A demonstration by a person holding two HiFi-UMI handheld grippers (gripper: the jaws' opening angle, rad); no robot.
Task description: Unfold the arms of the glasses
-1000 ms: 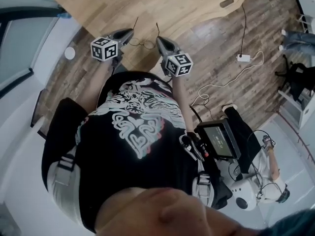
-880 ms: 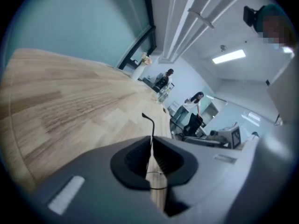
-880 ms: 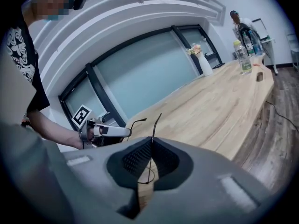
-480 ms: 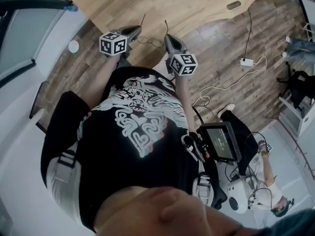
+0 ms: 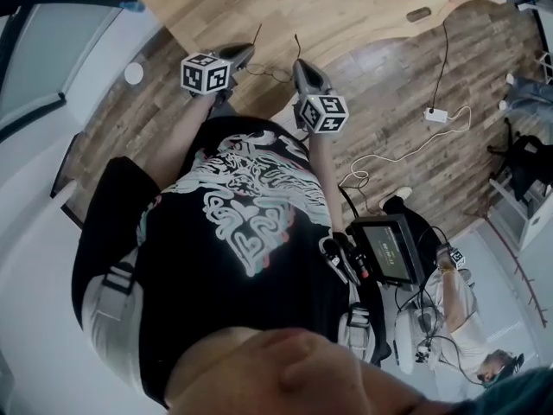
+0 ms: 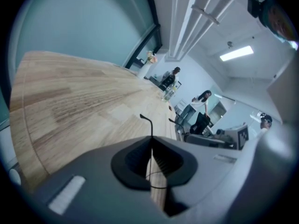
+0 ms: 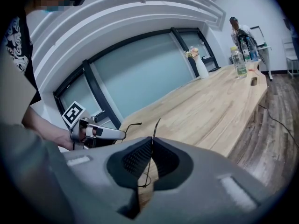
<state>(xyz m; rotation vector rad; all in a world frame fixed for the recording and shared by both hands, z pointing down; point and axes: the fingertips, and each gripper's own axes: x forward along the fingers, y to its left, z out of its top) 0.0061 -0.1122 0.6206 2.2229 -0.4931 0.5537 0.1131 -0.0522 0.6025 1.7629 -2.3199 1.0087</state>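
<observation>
Thin black wire glasses (image 5: 270,70) hang between my two grippers, in front of the wooden table's (image 5: 259,7) edge. My left gripper (image 5: 242,54) is shut on one arm (image 6: 148,122), whose hooked tip sticks out past the jaws. My right gripper (image 5: 304,66) is shut on the other arm (image 7: 155,127), whose tip also pokes up beyond the jaws. In the right gripper view the left gripper (image 7: 100,132) shows close by on the left, with its arm tip (image 7: 133,124) beside it. The lenses are too small to make out.
The long wooden table (image 7: 210,111) carries bottles (image 7: 239,62) and a vase of flowers (image 7: 200,64) at its far end. A power strip (image 5: 436,115) with white cable lies on the wood floor. A monitor rig (image 5: 384,249) hangs at the person's hip. Other people stand farther off.
Both grippers keep their hold on the glasses' arms and sit a little closer together. The head view has shifted slightly, and a person at lower right has moved.
</observation>
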